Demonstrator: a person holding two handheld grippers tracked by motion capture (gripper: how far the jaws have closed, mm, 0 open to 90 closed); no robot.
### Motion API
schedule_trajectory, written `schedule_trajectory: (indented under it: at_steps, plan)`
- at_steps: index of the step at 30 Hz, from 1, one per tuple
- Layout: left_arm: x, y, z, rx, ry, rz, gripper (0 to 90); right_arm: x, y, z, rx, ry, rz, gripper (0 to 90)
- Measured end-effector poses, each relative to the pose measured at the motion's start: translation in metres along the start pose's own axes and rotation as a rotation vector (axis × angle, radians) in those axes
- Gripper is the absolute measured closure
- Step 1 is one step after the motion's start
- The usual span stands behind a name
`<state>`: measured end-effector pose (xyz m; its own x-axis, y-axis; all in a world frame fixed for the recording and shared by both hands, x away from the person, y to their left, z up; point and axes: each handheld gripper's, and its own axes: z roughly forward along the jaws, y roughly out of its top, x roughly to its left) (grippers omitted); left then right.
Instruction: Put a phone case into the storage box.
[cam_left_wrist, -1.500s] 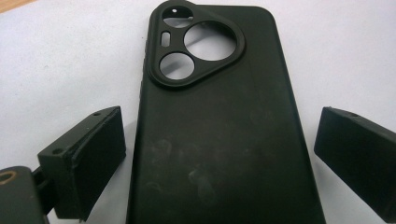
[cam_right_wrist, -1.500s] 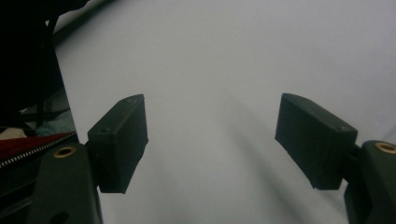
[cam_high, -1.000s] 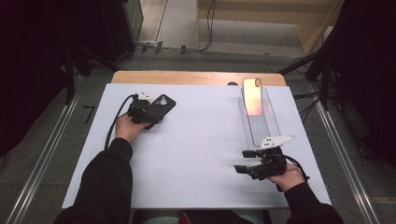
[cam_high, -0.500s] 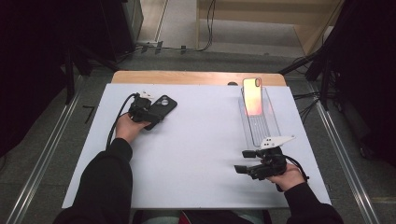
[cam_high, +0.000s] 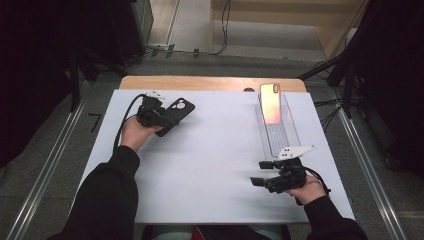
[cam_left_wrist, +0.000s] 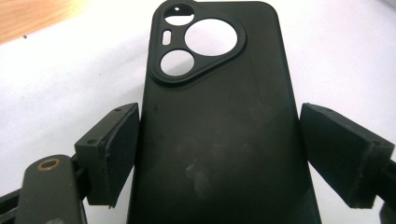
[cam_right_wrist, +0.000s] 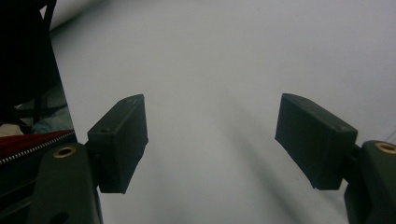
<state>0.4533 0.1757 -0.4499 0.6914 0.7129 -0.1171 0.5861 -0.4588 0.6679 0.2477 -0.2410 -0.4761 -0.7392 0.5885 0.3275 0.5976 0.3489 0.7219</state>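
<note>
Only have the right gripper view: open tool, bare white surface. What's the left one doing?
Observer: The left tool has a black phone case between its pads, camera cutout pointing away from the hand.
Operator: Anything else on the table?
Observer: A phone with an orange-pink back stands in a clear holder at the far right.
Operator: Where's my tool relative to that?
Observer: The right tool is on the person's side of the holder, not touching it, jaws pointing left.
</note>
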Motion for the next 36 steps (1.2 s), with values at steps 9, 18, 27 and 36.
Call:
schedule_trajectory:
  at_steps: [9, 18, 27, 36]
  plan:
    - [-0.024, -0.004, -0.015, 0.012, -0.045, -0.039, 15.6, 0.003, 0.002, 0.002, -0.012, 0.007, -0.021, 22.2]
    - [-0.044, -0.012, -0.028, 0.005, -0.072, -0.065, 15.6, 0.002, 0.004, 0.003, 0.002, -0.017, 0.000, 20.5]
    - [-0.071, -0.026, -0.031, 0.013, -0.082, -0.056, 15.6, 0.004, 0.005, 0.005, 0.006, -0.013, 0.003, 20.5]
    - [-0.092, -0.045, -0.035, -0.019, -0.076, -0.093, 15.5, 0.006, 0.009, 0.004, 0.002, -0.020, 0.000, 20.5]
